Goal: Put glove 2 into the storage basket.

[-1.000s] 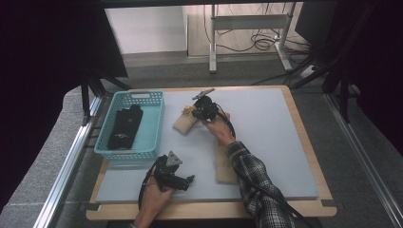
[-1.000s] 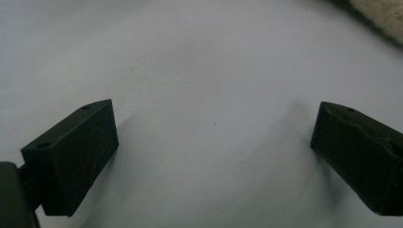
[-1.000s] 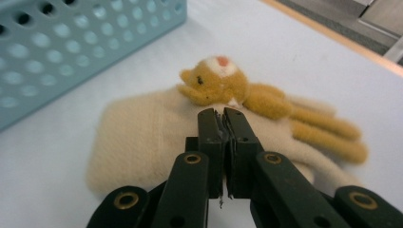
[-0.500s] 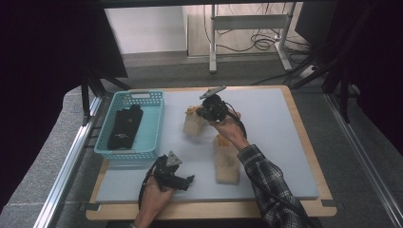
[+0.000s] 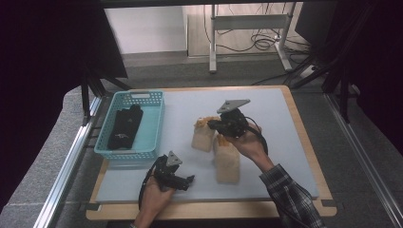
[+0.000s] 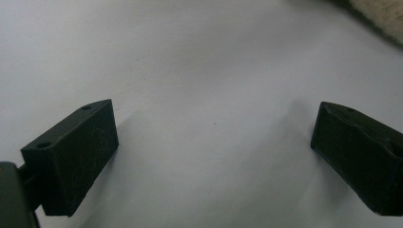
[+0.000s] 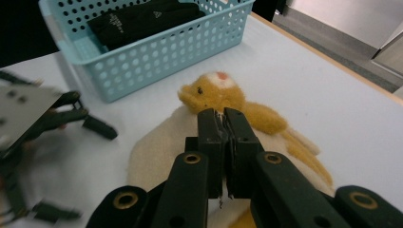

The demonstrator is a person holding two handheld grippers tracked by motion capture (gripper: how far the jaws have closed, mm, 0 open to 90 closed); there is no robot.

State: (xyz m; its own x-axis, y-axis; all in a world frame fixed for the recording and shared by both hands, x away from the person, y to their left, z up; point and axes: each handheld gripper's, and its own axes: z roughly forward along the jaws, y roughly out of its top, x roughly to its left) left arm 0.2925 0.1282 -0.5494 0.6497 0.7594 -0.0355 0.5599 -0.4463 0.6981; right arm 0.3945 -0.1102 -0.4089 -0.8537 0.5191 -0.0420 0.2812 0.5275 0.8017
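My right gripper (image 5: 212,125) hangs above the middle of the mat, shut on a thin fold of a cream sock (image 5: 204,137) that droops from it. In the right gripper view the jaws (image 7: 223,124) pinch the pale fabric, and the sock (image 7: 161,142) with its yellow animal figure (image 7: 223,97) spreads beneath them. A second cream sock (image 5: 227,164) lies flat on the mat under the right hand. My left gripper (image 5: 188,180) rests near the front edge, open, with bare mat between its jaws (image 6: 214,142).
A teal basket (image 5: 156,124) stands at the left of the mat with black socks (image 5: 124,126) inside; it also shows in the right gripper view (image 7: 142,61). The pale mat sits on a wooden board (image 5: 304,137). Table legs and cables lie beyond on the floor.
My right gripper has risen and moved right and toward the person, carrying the cream sock away from the basket side. The left gripper has stayed still.
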